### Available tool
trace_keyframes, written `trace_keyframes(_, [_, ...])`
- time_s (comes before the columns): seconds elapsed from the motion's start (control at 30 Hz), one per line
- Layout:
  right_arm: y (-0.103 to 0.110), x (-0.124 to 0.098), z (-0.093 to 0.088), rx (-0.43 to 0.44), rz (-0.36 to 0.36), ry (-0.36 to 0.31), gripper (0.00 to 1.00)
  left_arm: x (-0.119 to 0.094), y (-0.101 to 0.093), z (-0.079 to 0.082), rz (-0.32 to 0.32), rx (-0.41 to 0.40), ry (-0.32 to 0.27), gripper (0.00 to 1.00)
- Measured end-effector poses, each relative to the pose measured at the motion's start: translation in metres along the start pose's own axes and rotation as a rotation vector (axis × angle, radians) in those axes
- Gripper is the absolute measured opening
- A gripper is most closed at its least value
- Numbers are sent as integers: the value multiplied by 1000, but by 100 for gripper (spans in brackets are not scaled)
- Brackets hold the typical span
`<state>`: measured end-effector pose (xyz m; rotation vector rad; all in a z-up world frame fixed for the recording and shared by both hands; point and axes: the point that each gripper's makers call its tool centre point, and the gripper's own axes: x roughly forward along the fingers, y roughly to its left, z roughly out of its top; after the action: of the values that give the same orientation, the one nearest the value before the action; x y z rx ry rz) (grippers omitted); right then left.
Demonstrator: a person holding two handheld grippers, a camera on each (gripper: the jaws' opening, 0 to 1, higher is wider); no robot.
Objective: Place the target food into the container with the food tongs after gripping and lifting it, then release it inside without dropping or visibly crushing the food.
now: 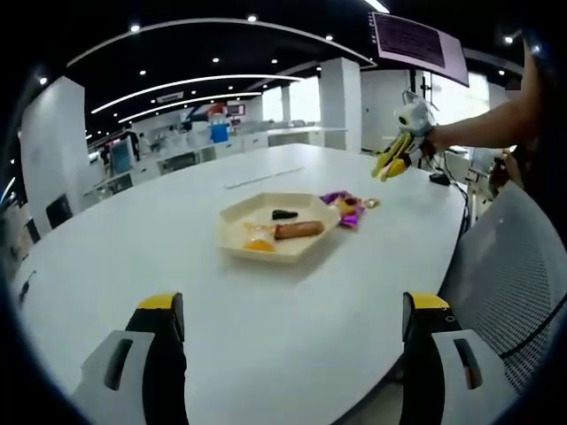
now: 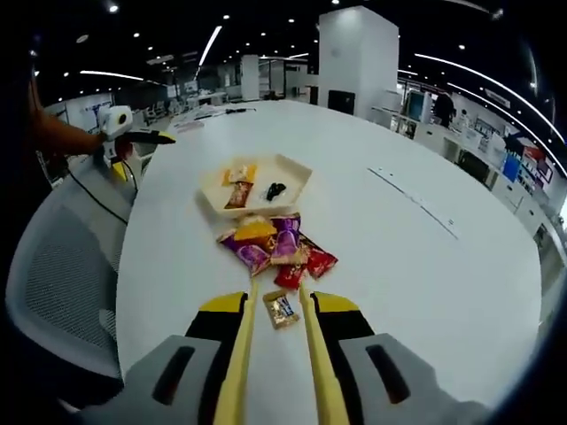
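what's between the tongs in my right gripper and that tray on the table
In the right gripper view, a pile of snack packets lies between the tongs and the tray, with one small packet between the tong tips.

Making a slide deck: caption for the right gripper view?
Tongs in the right gripper straddle a small snack near the tray.

A grey mesh chair (image 2: pixel 62 266) stands by my white table (image 2: pixel 425 266); a white pillar (image 2: pixel 356 57) rises beyond.
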<state>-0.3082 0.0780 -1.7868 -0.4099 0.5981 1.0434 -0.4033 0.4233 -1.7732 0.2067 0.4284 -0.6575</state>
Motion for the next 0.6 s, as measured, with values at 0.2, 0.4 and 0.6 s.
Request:
trace_keyframes(0.2, [1,8,-6,-3,11,10,27,0,1,-1,6,0,6,99])
trace_keyframes(0.4, [-1,15,-12,-14,20,41,27,1,2,-2,9,-6,11,99])
trace_keyframes(0.6, [-1,25,-19,-50,28,77,27,1,2,-3,7,-7,15,99])
